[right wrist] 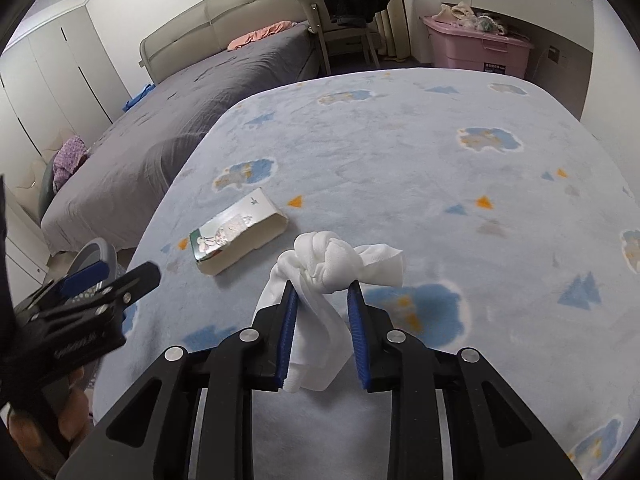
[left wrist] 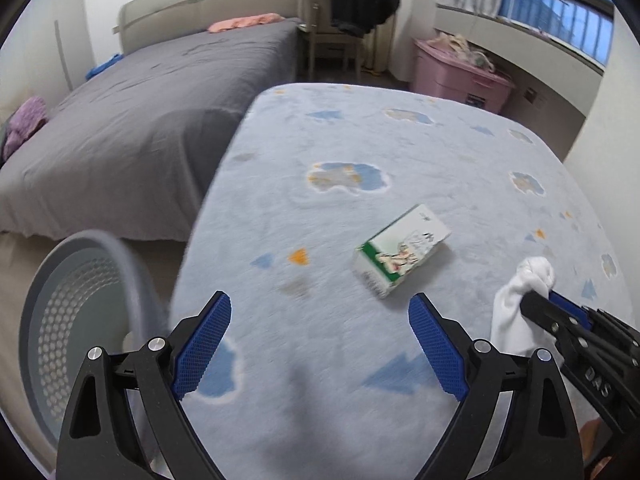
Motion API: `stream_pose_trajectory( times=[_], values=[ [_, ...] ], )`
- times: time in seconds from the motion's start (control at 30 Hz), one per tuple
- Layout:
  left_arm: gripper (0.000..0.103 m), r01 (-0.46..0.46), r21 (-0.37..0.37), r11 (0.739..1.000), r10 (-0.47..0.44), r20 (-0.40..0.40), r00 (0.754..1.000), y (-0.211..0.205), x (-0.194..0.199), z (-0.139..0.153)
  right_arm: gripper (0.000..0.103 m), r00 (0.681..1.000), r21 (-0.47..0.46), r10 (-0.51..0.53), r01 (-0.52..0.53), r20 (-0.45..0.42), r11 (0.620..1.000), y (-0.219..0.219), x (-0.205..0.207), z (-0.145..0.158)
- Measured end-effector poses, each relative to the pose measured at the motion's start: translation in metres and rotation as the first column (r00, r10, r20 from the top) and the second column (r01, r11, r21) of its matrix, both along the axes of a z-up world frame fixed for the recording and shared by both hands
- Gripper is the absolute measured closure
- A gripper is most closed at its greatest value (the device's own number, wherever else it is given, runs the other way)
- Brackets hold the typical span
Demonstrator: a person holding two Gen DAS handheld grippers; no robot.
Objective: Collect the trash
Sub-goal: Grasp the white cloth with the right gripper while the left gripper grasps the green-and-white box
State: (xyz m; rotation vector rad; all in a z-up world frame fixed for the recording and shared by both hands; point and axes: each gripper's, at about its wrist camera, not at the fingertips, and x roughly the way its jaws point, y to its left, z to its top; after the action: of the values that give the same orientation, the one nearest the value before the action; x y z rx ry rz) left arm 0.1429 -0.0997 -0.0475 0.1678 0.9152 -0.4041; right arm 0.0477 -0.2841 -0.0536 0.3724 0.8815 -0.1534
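while my right gripper (right wrist: 322, 292) pinches the white tissue wad (right wrist: 328, 264), its blue pads (right wrist: 289, 322) are drawn in tight against the cloth-like folds, knotted bulk sticking out past the tips and a loose tail hanging back between the arms. wad is lifted clear of the blue cloud-print blanket (right wrist: 400, 160) as far as i can tell; the left wrist view shows it dangling from the right tips at the far right (left wrist: 516, 300).

my left gripper (left wrist: 320, 340) stands wide open, nothing between the pads, only blanket beneath. left wrist view is motion-blurred.

small carton (left wrist: 400, 256), green and white with printed figures, lies on its side on the blanket, ahead of the left gripper and a little toward its right pad. from the right gripper it sits ahead and to the left (right wrist: 238, 236), apart from the wad.

grey perforated waste bin (left wrist: 76, 312) sits down beside the blanket's edge, just left of my left gripper's left finger (left wrist: 204, 344), mouth tilted toward the camera. cannot tell what is in it.

beyond: grey bed (left wrist: 140, 120) left and ahead, chair with dark clothing (left wrist: 352, 12) further ahead, pink storage tub (left wrist: 460, 76) ahead to the right.
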Motion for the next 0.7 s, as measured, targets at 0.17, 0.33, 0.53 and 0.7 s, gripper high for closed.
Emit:
stream_pose_trajectory(
  times=[0.17,0.33,0.53,0.7],
  values=[
    [0.013,0.085,0.009,0.996,-0.085,-0.014,0.996,-0.026,0.010,-0.008,0.078,1.000,0.023,-0.026,0.026,0.008,0.999,-0.019,-0.013,-0.005],
    [0.013,0.141,0.045,0.989,-0.140,-0.033,0.990,-0.047,0.019,-0.020,0.078,0.999,0.059,-0.040,0.038,0.030,0.998,-0.033,-0.020,-0.005],
    [0.013,0.200,0.061,0.978,-0.196,-0.076,0.978,-0.067,0.034,-0.035,0.078,0.998,0.091,-0.039,0.034,0.054,0.995,-0.042,-0.022,-0.004],
    [0.015,0.203,0.057,0.978,-0.197,-0.097,0.976,-0.075,0.045,-0.044,0.078,0.997,0.106,-0.040,0.033,0.063,0.994,-0.046,-0.025,-0.003]
  ],
)
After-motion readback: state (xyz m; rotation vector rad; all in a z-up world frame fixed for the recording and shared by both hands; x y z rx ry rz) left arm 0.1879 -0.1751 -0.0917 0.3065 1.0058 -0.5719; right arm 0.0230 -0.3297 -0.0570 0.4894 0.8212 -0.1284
